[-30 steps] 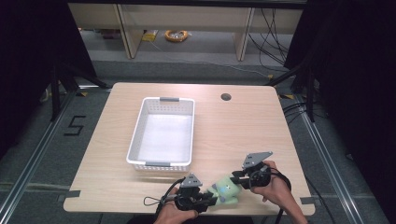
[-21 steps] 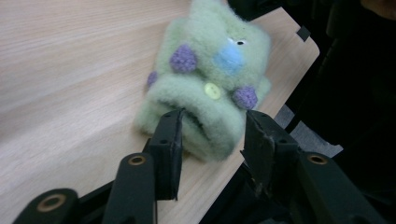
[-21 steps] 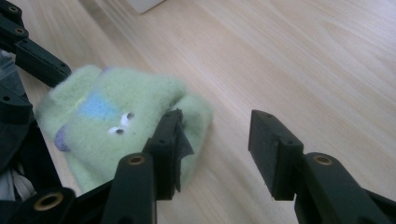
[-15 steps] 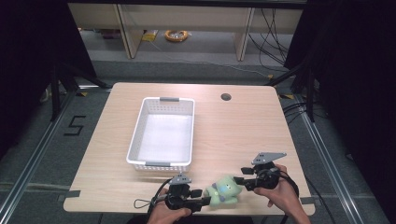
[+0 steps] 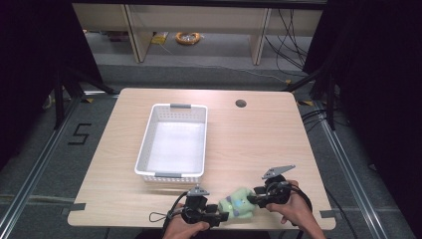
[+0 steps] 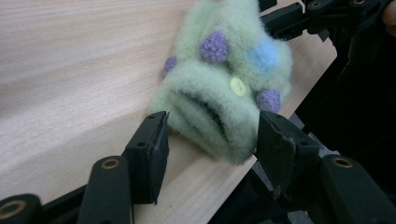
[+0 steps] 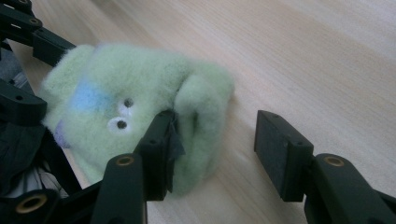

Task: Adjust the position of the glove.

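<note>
A fuzzy green plush toy [image 5: 238, 201] with purple dots, a blue patch and button eyes lies on the wooden table [image 5: 259, 144], close to its front edge. My left gripper [image 5: 220, 217] reaches in from the toy's left. In the left gripper view the toy's end [image 6: 219, 116] lies between the jaws of the left gripper [image 6: 217, 147], which have just been opening. My right gripper [image 5: 252, 199] comes from the right. Its jaws have also just opened. One pad [image 7: 170, 140] rests against a limb of the toy [image 7: 140, 116], and the other pad [image 7: 278, 149] stands clear of it.
A white perforated basket [image 5: 169, 175] stands on the table behind the grippers, left of centre. A round cable hole [image 5: 241, 103] sits near the far edge. The table's front edge [image 5: 199, 228] runs just under both hands. Cables trail from the grippers.
Both pairs of jaws stand wider around the toy than a second ago. The right hand drifted slightly right and came back. The toy stays at the front edge.
</note>
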A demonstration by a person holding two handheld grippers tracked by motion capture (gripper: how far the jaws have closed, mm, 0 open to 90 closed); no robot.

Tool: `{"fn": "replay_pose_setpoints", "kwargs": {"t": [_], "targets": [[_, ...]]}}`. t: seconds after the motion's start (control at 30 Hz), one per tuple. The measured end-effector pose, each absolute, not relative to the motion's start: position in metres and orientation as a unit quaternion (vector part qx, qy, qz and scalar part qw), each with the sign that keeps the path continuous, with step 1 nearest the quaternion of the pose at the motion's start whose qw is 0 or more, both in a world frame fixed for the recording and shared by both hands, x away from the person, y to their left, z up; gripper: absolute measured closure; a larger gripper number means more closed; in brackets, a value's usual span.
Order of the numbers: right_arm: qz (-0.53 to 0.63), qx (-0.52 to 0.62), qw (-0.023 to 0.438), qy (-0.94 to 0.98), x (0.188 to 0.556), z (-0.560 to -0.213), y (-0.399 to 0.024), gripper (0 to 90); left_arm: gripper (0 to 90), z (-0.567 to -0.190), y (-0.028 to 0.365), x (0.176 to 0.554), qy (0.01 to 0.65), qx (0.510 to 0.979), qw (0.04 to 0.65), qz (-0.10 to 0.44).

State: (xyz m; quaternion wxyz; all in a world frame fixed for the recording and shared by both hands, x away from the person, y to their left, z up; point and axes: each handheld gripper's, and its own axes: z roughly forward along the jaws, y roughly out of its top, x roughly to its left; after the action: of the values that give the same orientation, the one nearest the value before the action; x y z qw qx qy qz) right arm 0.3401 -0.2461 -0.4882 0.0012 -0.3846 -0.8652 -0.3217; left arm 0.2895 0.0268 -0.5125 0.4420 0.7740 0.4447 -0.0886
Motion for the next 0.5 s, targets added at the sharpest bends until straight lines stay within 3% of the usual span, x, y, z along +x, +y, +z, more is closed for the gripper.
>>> {"fn": "replay_pose_setpoints", "kwargs": {"t": [0.3, 0.5], "targets": [[-0.324, -0.389, 0.001, -0.862, 0.338, -0.489, -0.245, 52.3, 44.2, -0.514, 0.018, 0.291, 0.435, 0.785, 0.435, -0.073], [-0.334, -0.393, 0.001, -0.857, 0.338, -0.493, -0.245, 54.0, 53.6, -0.516, 0.015, 0.296, 0.434, 0.782, 0.441, -0.075]]}}
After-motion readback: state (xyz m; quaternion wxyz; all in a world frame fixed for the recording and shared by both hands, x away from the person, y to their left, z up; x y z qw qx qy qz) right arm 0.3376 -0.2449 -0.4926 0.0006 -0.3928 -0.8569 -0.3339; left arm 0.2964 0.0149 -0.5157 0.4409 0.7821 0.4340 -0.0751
